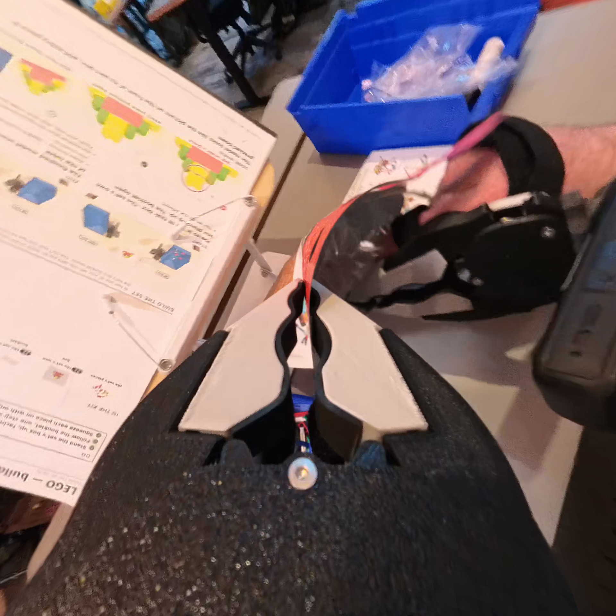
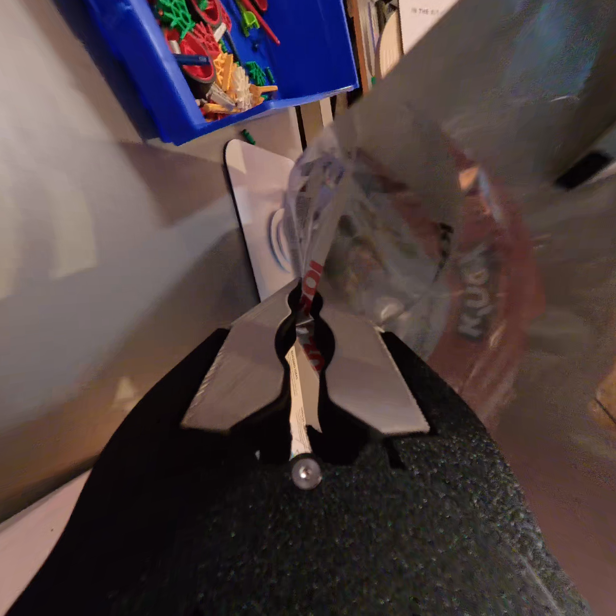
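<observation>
Clear plastic is what both of my claws are pinching: a see-through bag [image 2: 393, 253] with a printed booklet [image 1: 393, 173] and small parts inside, stretched between them. Nearest to me, my left claw [image 1: 305, 293] is pressing its jaws together on a red-striped edge of that bag, which is running away from the tips toward the far right. My right claw [image 2: 308, 296] is doing the same on a folded, red-lettered strip of the bag, jaws closed on it, with the bulk of the bag billowing up and to the right of the tips. In the left wrist view I am seeing the right claw facing mine from the right, with a person's hand [image 1: 483, 180] in a black strap behind it; so the bag's long axis is lying between the two claws, and neither is clearly the nearer. Motion blur is hiding what the parts are. Beyond, a white card [image 2: 253, 200] is lying on the grey table [image 2: 66, 166], a blue bin [image 2: 310, 50] of coloured building pieces is sitting toward the far edge, and an instruction sheet [image 1: 100, 200] is standing off the left edge.
</observation>
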Motion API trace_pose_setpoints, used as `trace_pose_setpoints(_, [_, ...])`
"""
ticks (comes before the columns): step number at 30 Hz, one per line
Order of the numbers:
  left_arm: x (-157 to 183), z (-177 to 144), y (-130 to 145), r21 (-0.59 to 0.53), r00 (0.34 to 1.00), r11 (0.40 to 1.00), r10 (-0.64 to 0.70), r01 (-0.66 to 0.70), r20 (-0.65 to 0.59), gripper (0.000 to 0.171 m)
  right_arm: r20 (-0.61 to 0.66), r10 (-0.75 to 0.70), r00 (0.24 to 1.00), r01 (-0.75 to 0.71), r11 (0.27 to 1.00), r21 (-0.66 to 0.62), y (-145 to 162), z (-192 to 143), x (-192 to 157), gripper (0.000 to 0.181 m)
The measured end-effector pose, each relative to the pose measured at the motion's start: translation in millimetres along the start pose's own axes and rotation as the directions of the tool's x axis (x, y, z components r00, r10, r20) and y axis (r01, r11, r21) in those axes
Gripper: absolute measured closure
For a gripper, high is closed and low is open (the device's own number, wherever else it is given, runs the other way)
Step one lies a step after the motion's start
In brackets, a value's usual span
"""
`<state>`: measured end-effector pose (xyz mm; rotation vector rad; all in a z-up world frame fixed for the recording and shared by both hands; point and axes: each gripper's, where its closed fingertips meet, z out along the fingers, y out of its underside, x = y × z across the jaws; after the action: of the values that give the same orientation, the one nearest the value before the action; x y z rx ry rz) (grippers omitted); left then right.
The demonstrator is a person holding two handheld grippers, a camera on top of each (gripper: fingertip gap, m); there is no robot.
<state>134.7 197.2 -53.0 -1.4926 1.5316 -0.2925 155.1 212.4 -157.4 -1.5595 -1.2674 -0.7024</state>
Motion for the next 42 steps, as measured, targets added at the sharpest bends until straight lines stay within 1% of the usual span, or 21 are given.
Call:
trace_pose_setpoints(2, [-19.1,-6.2,-2.8,0.031,0.997,0.999,-0.035,0.033,0.067,0.171,0.048,-0.011,0.999,0.01,1.0,0.025,-1.6,-4.5,-7.1,0.181])
trace_pose_setpoints(4, [-32.1,-8.4,1.0,0.023,0.991,1.0,-0.006,0.003,0.132,0.171,0.151,0.01,0.988,-0.024,0.996,0.088,-11.7,-18.9,-16.1,0.181])
trace_pose_setpoints(6, [-35.7,-3.0,6.4,0.018,0.987,1.0,0.007,-0.01,0.163,0.171,0.159,-0.015,0.987,0.003,0.997,0.078,-12.7,-29.0,-10.7,0.181])
trace_pose_setpoints(10, [-26.1,-8.4,-2.5,0.036,0.994,0.999,0.037,-0.04,0.099,0.171,0.151,-0.034,0.988,0.024,0.997,0.069,-12.5,-34.8,-7.9,0.181])
trace_pose_setpoints(11, [-26.8,-11.1,-7.0,0.041,0.992,0.997,0.06,-0.065,0.112,0.167,0.142,-0.032,0.989,0.023,0.998,0.064,-13.0,-35.7,-5.7,0.181])
trace_pose_setpoints(12, [-26.4,-14.3,-13.4,0.065,0.99,0.994,0.076,-0.084,0.116,0.155,0.121,-0.025,0.992,0.015,0.997,0.08,-17.5,-37.6,-2.0,0.181])
trace_pose_setpoints(14, [-22.8,-20.3,-18.9,0.083,0.997,0.995,0.042,-0.047,0.06,0.129,0.123,-0.023,0.992,0.013,0.996,0.084,-22.5,-40.7,-2.5,0.181])
trace_pose_setpoints(15, [-23.6,-25.2,-21.1,0.094,0.998,0.995,0.031,-0.036,0.049,0.122,0.115,-0.022,0.993,0.013,0.997,0.076,-23.0,-40.7,-1.2,0.181])
trace_pose_setpoints(17, [-16.9,-32.3,-21.8,0.098,1.0,0.995,0.013,-0.011,-0.018,0.113,0.122,-0.018,0.992,0.008,0.997,0.081,-25.4,-41.7,-1.5,0.181])
trace_pose_setpoints(18, [-8.7,-31.7,-17.0,0.066,0.997,0.998,-0.007,0.012,-0.074,0.103,0.109,-0.019,0.994,0.011,0.997,0.073,-26.0,-41.5,0.6,0.181])
trace_pose_setpoints(22, [2.0,-26.0,1.8,0.009,0.995,1.0,-0.008,0.009,-0.095,0.089,0.094,0.036,0.995,-0.041,0.998,0.046,-30.8,-41.0,8.0,0.181])
trace_pose_setpoints(24, [15.3,-30.2,5.7,0.055,0.987,0.997,-0.043,0.052,-0.152,0.09,0.098,0.069,0.993,-0.073,0.997,0.036,-28.6,-39.6,11.0,0.181])
trace_pose_setpoints(25, [13.6,-30.3,9.9,0.064,0.99,0.996,-0.056,0.065,-0.128,0.094,0.088,0.064,0.994,-0.068,0.997,0.041,-29.4,-39.6,11.8,0.181])
trace_pose_setpoints(27, [9.0,-25.5,17.6,0.084,0.994,0.993,-0.08,0.087,-0.077,0.114,0.086,0.032,0.996,-0.036,0.998,0.046,-33.4,-40.6,7.3,0.181])
trace_pose_setpoints(29, [7.0,-15.1,29.1,0.072,0.994,0.992,-0.1,0.103,-0.044,0.124,0.09,0.027,0.996,-0.033,0.998,0.057,-39.5,-42.5,4.6,0.181])
trace_pose_setpoints(31, [15.0,-8.0,32.8,0.081,0.992,0.991,-0.104,0.109,-0.065,0.142,0.096,0.024,0.995,-0.03,0.998,0.062,-44.0,-44.5,2.2,0.181])
trace_pose_setpoints(32, [13.9,-6.2,33.2,0.091,0.996,0.992,-0.08,0.082,-0.03,0.155,0.098,0.018,0.995,-0.025,0.998,0.064,-46.0,-45.7,1.1,0.181])
trace_pose_setpoints(34, [12.7,-5.2,32.5,0.094,0.999,0.994,-0.051,0.049,0.015,0.171,0.119,0.003,0.993,-0.011,0.998,0.066,-50.4,-47.7,-4.4,0.181])
trace_pose_setpoints(36, [4.0,-6.6,29.2,0.08,0.991,0.997,0.006,-0.017,0.133,0.171,0.145,-0.015,0.989,0.004,0.997,0.075,-56.9,-50.3,-9.7,0.181])
trace_pose_setpoints(39, [-1.5,-11.5,16.9,0.06,0.95,0.986,0.132,-0.155,0.282,0.171,0.171,-0.05,0.984,0.035,0.995,0.089,-67.1,-61.2,-12.2,0.181])
trace_pose_setpoints(42, [-7.3,-19.5,5.3,0.084,0.919,0.976,0.158,-0.201,0.361,0.171,0.229,-0.02,0.973,-0.007,0.993,0.118,-72.2,-73.4,-9.5,0.181])
